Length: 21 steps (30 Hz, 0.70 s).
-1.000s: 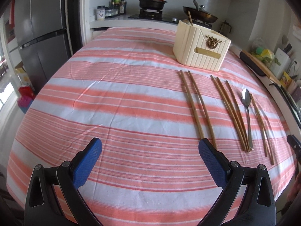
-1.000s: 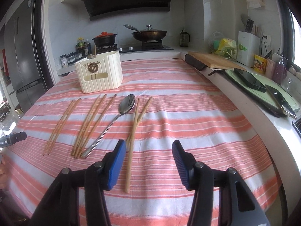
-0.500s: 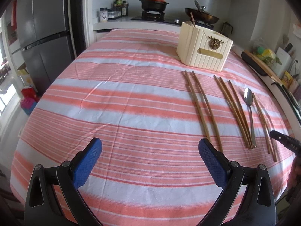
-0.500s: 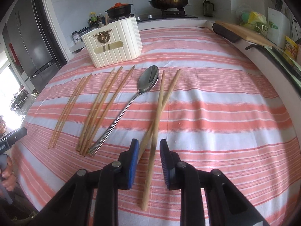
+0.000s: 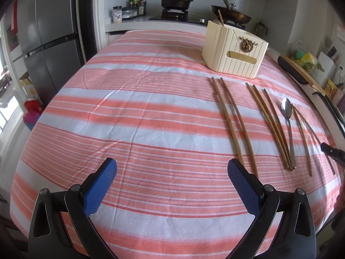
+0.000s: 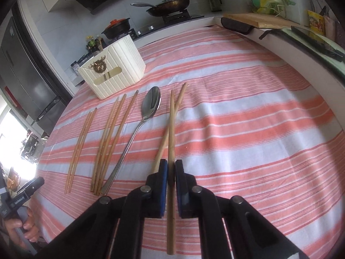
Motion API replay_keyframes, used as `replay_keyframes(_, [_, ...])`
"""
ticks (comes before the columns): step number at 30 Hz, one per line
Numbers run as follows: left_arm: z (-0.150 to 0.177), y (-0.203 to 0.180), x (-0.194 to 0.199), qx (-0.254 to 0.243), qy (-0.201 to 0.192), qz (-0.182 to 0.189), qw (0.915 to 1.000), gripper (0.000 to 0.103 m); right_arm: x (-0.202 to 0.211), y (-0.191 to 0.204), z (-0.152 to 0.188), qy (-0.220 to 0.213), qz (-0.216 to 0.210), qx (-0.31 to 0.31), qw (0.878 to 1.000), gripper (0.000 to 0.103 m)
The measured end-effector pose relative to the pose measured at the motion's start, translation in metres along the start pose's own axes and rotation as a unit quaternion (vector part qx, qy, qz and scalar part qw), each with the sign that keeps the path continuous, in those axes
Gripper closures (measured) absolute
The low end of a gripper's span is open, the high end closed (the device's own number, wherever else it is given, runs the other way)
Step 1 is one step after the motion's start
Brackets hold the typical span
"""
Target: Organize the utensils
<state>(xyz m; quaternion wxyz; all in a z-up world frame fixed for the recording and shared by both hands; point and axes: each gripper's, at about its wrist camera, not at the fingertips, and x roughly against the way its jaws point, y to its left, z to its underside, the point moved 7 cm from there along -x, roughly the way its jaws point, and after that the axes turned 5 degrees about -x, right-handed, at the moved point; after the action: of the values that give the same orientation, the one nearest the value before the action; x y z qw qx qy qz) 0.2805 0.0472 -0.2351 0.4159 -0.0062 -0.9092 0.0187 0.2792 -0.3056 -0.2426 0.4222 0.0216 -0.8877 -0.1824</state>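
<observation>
A cream utensil holder (image 5: 235,54) (image 6: 112,73) stands at the far side of the striped tablecloth (image 5: 140,118). In front of it lie a pair of wooden chopsticks (image 5: 232,120), a group of three chopsticks (image 5: 271,120), a metal spoon (image 6: 140,133) and a crossed pair (image 6: 172,116). My right gripper (image 6: 171,168) is low over the crossed pair, its jaws closing with the blue pads pressed on one chopstick (image 6: 171,142). The other stick slips under the left finger. My left gripper (image 5: 172,183) hangs open over bare cloth, left of the utensils.
A stove with a pot (image 5: 175,0) and a pan (image 5: 231,15) lies behind the table, and a fridge (image 5: 47,43) stands at the left. A counter with a cutting board (image 6: 258,19) and clutter runs along the right edge. A hand (image 6: 23,233) grips the left tool.
The right gripper moved forward and down over the crossed chopsticks, rolled somewhat, and its jaws went from wide open to closed around one stick. The left gripper stayed put and open.
</observation>
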Motion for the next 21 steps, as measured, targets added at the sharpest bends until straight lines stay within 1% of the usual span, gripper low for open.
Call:
replay_keyframes(2, [-0.003, -0.002, -0.002, -0.002, 0.001, 0.001, 1.0, 0.001, 0.01, -0.01, -0.005, -0.027, 0.023, 0.001, 0.999, 0.096])
replay_keyframes(4, [-0.007, -0.005, -0.005, -0.003, 0.002, 0.003, 1.0, 0.001, 0.016, -0.02, -0.009, -0.05, 0.06, 0.01, 0.997, 0.096])
replay_keyframes(6, [-0.011, -0.008, -0.008, -0.003, 0.005, 0.006, 1.0, 0.001, 0.015, -0.033, -0.01, -0.054, 0.111, 0.036, 0.992, 0.096])
replay_keyframes(8, [-0.017, -0.012, -0.012, -0.004, 0.007, 0.011, 0.9999, 0.001, 0.008, -0.041, -0.008, -0.046, 0.138, 0.054, 0.988, 0.095])
replay_keyframes(11, [-0.026, -0.018, -0.019, 0.0, 0.01, 0.022, 0.9997, 0.001, 0.0, -0.05, 0.002, -0.019, 0.149, 0.06, 0.987, 0.093])
replay_keyframes(12, [-0.029, -0.02, -0.022, 0.004, 0.013, 0.026, 0.9996, 0.001, -0.002, -0.051, 0.005, -0.014, 0.151, 0.062, 0.987, 0.083])
replay_keyframes(13, [-0.032, -0.022, -0.026, 0.007, 0.015, 0.029, 0.9995, 0.001, -0.001, -0.049, 0.006, -0.02, 0.149, 0.066, 0.987, 0.078])
replay_keyframes(14, [-0.035, -0.025, -0.03, 0.01, 0.017, 0.032, 0.9993, 0.001, -0.001, -0.047, 0.007, -0.022, 0.149, 0.07, 0.986, 0.064])
replay_keyframes(15, [-0.037, -0.027, -0.034, 0.01, 0.019, 0.034, 0.9992, 0.001, -0.001, -0.046, 0.007, -0.022, 0.148, 0.073, 0.986, 0.06])
replay_keyframes(18, [-0.043, -0.037, -0.046, 0.004, 0.025, 0.028, 0.9993, 0.001, -0.003, -0.046, 0.01, -0.018, 0.145, 0.073, 0.987, 0.06])
replay_keyframes(21, [-0.045, -0.048, -0.06, -0.014, 0.029, 0.01, 0.9994, 0.001, -0.003, -0.046, 0.011, -0.022, 0.141, 0.068, 0.987, 0.059])
